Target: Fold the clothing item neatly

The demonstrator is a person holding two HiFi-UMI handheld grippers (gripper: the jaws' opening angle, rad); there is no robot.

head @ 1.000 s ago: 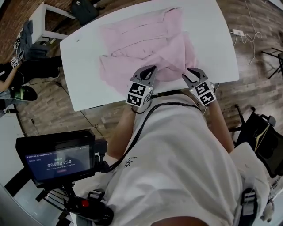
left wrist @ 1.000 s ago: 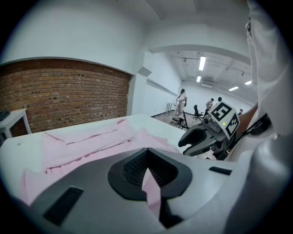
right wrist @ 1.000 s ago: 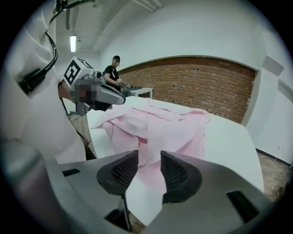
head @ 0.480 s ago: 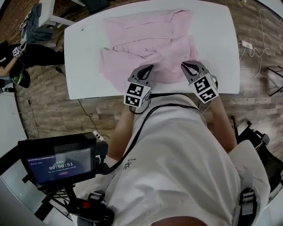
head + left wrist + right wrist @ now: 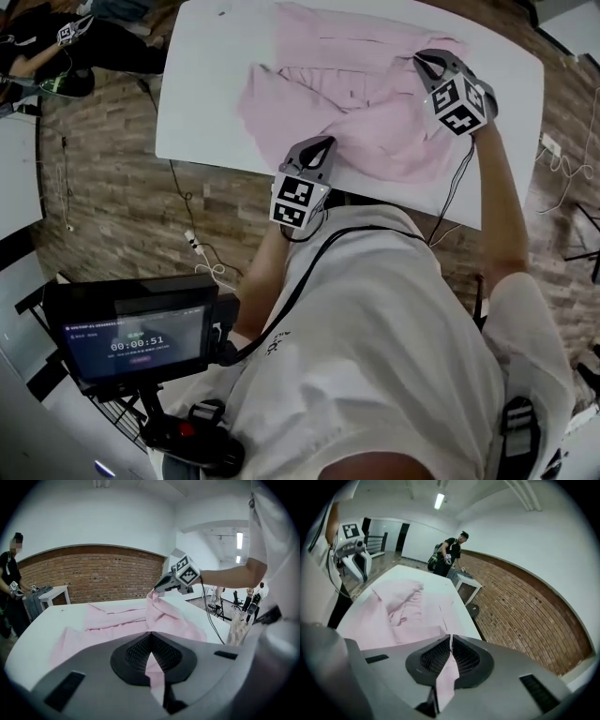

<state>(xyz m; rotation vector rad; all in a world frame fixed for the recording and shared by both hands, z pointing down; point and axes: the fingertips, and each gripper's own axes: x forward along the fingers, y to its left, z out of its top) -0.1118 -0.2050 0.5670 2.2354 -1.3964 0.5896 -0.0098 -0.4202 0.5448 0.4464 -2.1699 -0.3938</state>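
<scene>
A pink shirt (image 5: 361, 103) lies spread and partly folded on the white table (image 5: 211, 84). My left gripper (image 5: 325, 142) sits at the shirt's near edge, shut on a pinch of pink fabric (image 5: 152, 667). My right gripper (image 5: 419, 58) is over the shirt's far right part. Its jaws have just been closing, and a strip of pink cloth (image 5: 446, 674) is pinched between them. In the left gripper view the right gripper (image 5: 157, 589) holds a raised peak of the shirt above the table. The cloth lifts in a ridge between the two grips.
A screen with a timer (image 5: 136, 337) stands on a stand at the lower left. Cables (image 5: 561, 150) lie on the wooden floor to the right. A person (image 5: 451, 550) stands by a small white table (image 5: 466, 581) beyond the far end, near a brick wall.
The right gripper has moved from the shirt's near edge to its far right side, taking pink fabric up with it. The left gripper has shifted a little along the near edge, still shut.
</scene>
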